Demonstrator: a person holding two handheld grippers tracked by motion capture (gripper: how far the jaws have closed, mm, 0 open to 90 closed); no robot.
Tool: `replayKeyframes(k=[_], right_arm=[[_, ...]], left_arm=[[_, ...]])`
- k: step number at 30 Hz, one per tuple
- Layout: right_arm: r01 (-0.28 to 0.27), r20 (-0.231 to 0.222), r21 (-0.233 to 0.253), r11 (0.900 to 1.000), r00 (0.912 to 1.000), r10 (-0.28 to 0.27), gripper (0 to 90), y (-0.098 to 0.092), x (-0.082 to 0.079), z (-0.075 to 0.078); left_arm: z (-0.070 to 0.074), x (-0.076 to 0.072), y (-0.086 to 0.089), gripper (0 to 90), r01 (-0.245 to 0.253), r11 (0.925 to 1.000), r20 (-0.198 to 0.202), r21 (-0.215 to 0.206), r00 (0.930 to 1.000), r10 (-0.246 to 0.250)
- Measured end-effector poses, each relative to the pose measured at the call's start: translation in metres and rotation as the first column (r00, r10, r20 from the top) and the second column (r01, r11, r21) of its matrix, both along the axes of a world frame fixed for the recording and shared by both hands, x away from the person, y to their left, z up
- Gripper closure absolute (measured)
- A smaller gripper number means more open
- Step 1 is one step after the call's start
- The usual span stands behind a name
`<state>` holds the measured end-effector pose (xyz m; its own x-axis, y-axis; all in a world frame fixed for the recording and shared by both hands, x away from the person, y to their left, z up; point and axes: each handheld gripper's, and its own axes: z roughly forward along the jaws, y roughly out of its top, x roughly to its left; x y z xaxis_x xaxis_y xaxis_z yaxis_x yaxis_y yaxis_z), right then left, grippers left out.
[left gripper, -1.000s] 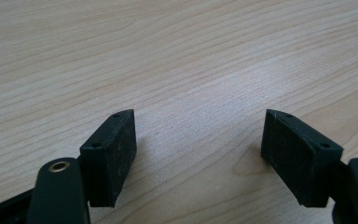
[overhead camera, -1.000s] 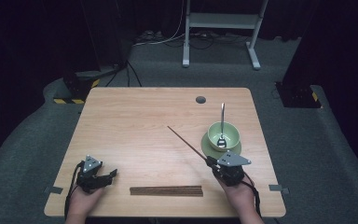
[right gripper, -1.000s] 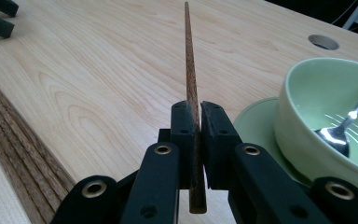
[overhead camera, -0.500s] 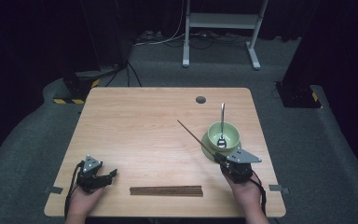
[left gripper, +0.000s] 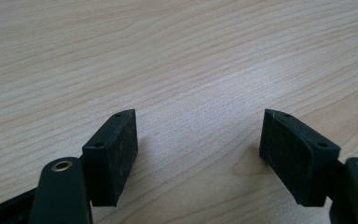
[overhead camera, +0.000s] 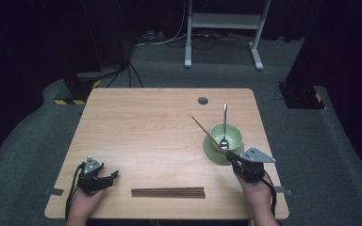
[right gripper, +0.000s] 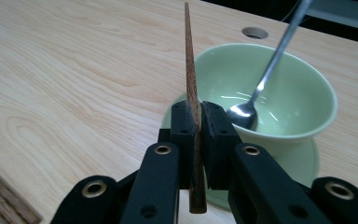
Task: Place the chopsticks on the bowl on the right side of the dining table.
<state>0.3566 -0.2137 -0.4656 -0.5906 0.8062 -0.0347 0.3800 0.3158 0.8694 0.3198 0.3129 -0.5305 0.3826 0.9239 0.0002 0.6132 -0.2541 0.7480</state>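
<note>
Grippers: two. The left gripper sat at the lower left of the high view, and the right gripper at the lower right.
Chopsticks: one single chopstick was lifted. A flat row of further chopsticks lay low in the middle of the frame, their number too small to tell.
Bowl: one green bowl stood on one green saucer, right of centre.
Spoon: one metal spoon rested in the bowl, its handle leaning toward the top of the frame.
Table: one wooden table, with one dark round hole near its far edge.
Right gripper state: clenched on the chopstick. In the right gripper view the jaws pinched it near its thick end, a short stub showing below them.
Chopstick position: it ran from the jaws up and left across the near-left rim of the bowl, its tip above bare wood.
Left gripper state: released. In the left gripper view the jaws stood wide apart with bare table between them.
Change from a second before: the right gripper and chopstick had shifted rightward, closer to the bowl, while the left gripper had stayed put.
</note>
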Motion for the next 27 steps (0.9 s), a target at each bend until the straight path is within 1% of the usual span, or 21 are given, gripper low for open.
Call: replayKeyframes(k=[3,9,16,19,22,25,27], right_arm=[[0.018,-0.007,0.013,1.000,0.9998,-0.018,84.4,-0.006,0.001,-0.001],[0.045,-0.013,0.021,0.999,0.9989,-0.045,84.4,-0.014,0.005,-0.002],[0.059,-0.011,0.019,0.998,0.9982,-0.059,84.4,-0.017,0.007,-0.004],[0.063,-0.011,0.003,0.998,0.9980,-0.063,84.4,-0.016,0.008,-0.006],[0.076,-0.011,0.009,0.997,0.9971,-0.076,84.4,-0.018,0.009,-0.006],[0.081,-0.007,0.000,0.997,0.9967,-0.081,84.3,-0.020,0.009,-0.007],[0.081,-0.006,0.006,0.997,0.9967,-0.081,84.2,-0.022,0.009,-0.007]], left_arm=[[0.000,0.000,0.000,27.7,-0.002,1.0000,0.000,-0.001,1.0000,0.002],[0.000,0.000,0.000,27.9,-0.002,1.0000,0.000,-0.001,1.0000,0.002],[0.000,0.000,0.000,28.1,0.001,1.0000,0.001,0.002,1.0000,-0.001],[0.000,0.000,0.000,28.1,-0.001,1.0000,0.000,0.000,1.0000,0.001],[0.000,0.000,0.000,28.1,0.000,1.0000,0.000,0.000,1.0000,0.000],[0.000,0.000,0.000,28.1,0.000,1.0000,0.000,0.000,1.0000,0.000],[0.000,0.000,0.000,28.2,0.000,1.0000,0.000,0.000,1.0000,0.000]])
